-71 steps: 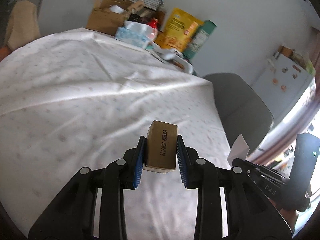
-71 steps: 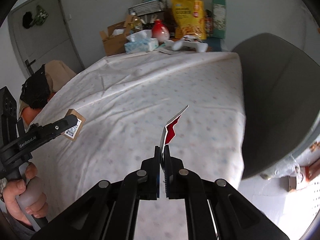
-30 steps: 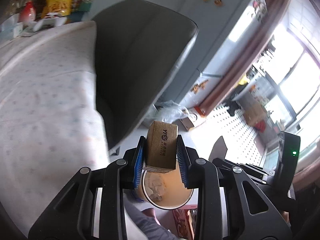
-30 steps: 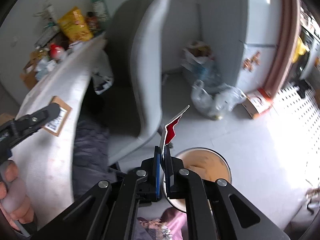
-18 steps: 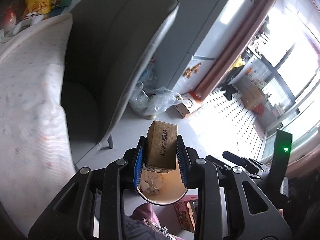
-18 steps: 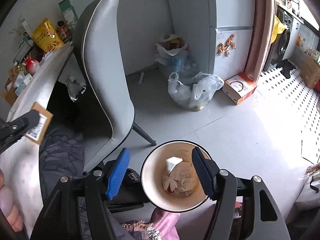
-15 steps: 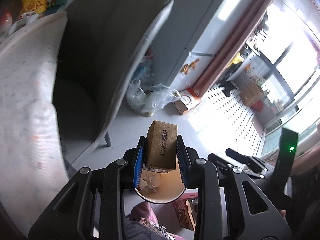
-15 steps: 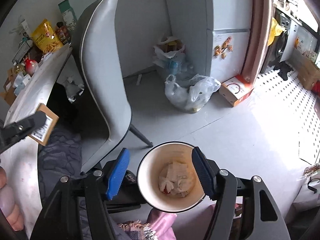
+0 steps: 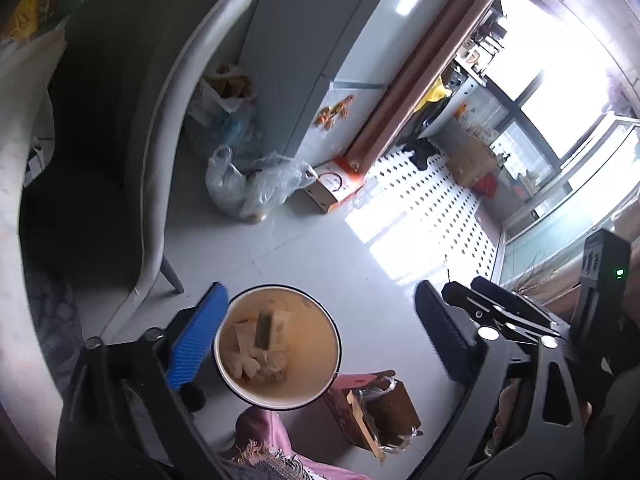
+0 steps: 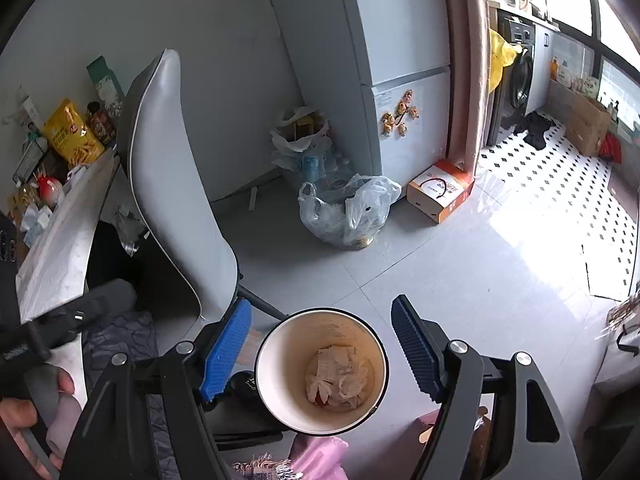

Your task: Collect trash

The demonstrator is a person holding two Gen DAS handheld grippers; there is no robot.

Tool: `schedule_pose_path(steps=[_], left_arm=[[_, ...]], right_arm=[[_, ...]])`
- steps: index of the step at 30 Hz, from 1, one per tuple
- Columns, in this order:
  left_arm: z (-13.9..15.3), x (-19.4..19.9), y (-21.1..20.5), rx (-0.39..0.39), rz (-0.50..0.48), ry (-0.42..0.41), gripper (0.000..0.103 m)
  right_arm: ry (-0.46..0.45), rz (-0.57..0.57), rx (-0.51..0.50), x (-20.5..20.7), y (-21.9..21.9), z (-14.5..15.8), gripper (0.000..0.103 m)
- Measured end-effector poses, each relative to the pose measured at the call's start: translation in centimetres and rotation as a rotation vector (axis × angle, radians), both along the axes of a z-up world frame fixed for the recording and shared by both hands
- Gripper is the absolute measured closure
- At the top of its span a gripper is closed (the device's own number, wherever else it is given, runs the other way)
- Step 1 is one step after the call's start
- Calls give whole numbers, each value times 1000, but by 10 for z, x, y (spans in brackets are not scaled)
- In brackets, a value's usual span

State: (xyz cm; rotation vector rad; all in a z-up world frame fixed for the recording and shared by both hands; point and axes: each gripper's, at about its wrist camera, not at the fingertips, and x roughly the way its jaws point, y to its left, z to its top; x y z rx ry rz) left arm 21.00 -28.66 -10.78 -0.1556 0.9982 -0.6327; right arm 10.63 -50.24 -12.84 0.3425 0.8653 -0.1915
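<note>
- Two-handed hovering over the trash bin (image 9: 335, 344), keeping the left gripper (image 9: 320, 290) right above its open mouth.
- Holding the left jaws wide apart, gripping nothing.
- Holding the right gripper (image 10: 322, 302) over the same bin, jaws wide apart too, gripping nothing.
- Seeing a small brown box (image 9: 264, 330) standing on end inside the bin, close to the bin's left wall, looking a bit blurry.
- Seeing crumpled paper scraps (image 10: 336, 376) lying at the bottom of the bin, with a little red showing under them.
- Guessing at the step: dropping trash into the bin, with this round looking about done.
- Guessing at the next move: lifting both grippers up and swinging back toward the table (image 10: 60, 240) to look for more trash, if any is waiting there.
- Not being able to tell from here how much trash is lying on the table.
- Minding the grey chair (image 10: 172, 184) standing between the bin and the table's edge, just beside the left blue pad.
- Minding the brown box with plastic wrap (image 9: 376, 412) sitting on the floor just beside the bin, and the pink cloth (image 10: 316, 456) poking in at the near side.
- Finding plenty of open floor past the bin, toward the clear plastic bag (image 10: 344, 216) and the fridge (image 10: 400, 60), both well apart from the grippers.
- Finding the best open room straight up, so lifting first and turning after seems safest.
</note>
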Motion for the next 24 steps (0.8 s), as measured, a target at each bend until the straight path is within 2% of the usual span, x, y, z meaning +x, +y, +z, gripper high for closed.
schedule_pose_path(steps=[3,5,6,16,24], left_arm=[[8,4,12,2,44,-10,6],[14,4,22,0,72,-12,6],[18,3,28,3,83,-21,6],[67,-23,85,41,192,-128,6],[102,-53,138,56,295,-217,6]], right_arm=[[-5,8,12,-1,4,0,24],[-11,9,16,-1,7,1,10],[-16,6,14,-1,10,2,7],[-61,28,0,2,31,30,8],[-110,145,-43,4,84,62,8]])
